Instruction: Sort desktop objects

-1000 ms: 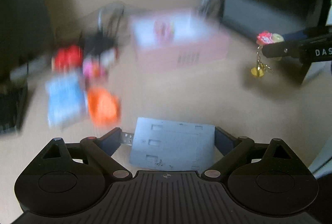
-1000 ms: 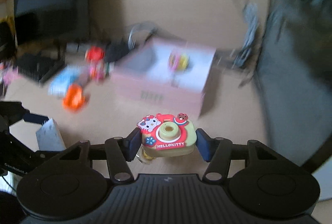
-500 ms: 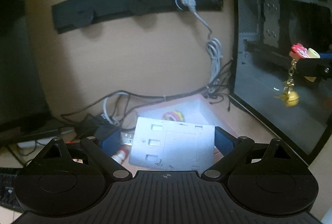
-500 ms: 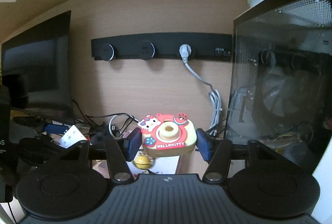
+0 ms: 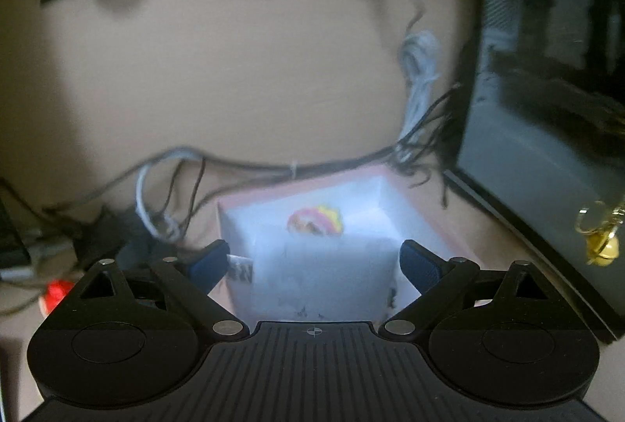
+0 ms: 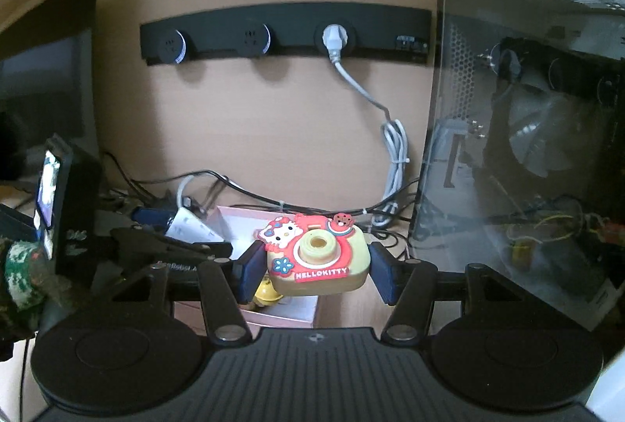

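Left gripper: the jaws stand apart, with a pale flat card between them. The view is blurred, so whether the pads still touch the card's edges cannot be told. The card sits over the near wall of the pink box, above its white interior. A pink-and-yellow trinket lies inside near the box's far wall.

Right gripper: clamped on the toy camera by its two sides and held level. A small gold bell hangs beneath it. The toy is over the near right corner of the box, not yet inside.

Judgement: the step in hand is depositing both items in the box. The card should be freed only once it is wholly past the near wall. The right gripper should wait clear of the left, then advance over the box centre and descend until the bell touches the floor before the jaws part. The cables behind the box should be avoided.
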A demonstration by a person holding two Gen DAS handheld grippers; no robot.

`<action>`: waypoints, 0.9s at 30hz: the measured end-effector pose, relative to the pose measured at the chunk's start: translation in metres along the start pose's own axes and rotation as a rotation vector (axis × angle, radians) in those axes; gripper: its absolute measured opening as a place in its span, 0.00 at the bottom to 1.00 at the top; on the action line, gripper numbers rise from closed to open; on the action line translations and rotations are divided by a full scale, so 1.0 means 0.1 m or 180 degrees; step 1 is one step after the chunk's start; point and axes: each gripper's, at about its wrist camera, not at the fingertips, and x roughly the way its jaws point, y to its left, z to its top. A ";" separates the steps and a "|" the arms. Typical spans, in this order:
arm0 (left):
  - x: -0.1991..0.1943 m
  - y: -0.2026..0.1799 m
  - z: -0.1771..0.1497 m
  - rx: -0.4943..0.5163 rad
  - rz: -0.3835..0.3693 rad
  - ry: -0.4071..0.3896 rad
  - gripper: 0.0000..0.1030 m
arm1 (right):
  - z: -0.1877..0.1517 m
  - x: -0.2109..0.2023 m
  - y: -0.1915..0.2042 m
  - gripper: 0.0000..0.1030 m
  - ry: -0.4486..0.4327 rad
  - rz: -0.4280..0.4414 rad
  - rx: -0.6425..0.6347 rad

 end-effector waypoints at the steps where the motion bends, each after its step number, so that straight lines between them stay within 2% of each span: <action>1: 0.04 0.03 -0.01 -0.0046 0.0043 0.0081 0.95 | 0.01 0.06 0.01 0.55 0.0038 -0.0034 0.0012; 5: -0.04 0.11 -0.10 -0.0061 0.0239 0.0212 0.97 | 0.01 0.25 0.04 0.55 0.0170 -0.0035 0.0079; 8: -0.25 0.15 -0.24 -0.0073 0.0257 0.0202 0.97 | 0.01 0.39 0.08 0.55 0.0233 0.0005 0.0083; 15: -0.83 0.16 -0.86 -0.0265 0.0318 0.0415 0.98 | 0.10 0.83 0.27 0.55 0.0256 0.0154 -0.0035; 19: -1.07 0.12 -1.22 -0.0399 0.0404 0.0581 0.98 | 0.20 1.20 0.36 0.55 0.0171 0.0055 -0.0014; 22: -1.20 0.18 -1.39 -0.0519 0.0511 0.0654 0.98 | 0.17 1.45 0.44 0.59 0.0266 -0.0047 -0.0074; 27: -1.38 0.43 -1.55 -0.0810 0.0916 0.0736 0.98 | -0.03 1.44 0.72 0.65 0.0344 0.0324 -0.0222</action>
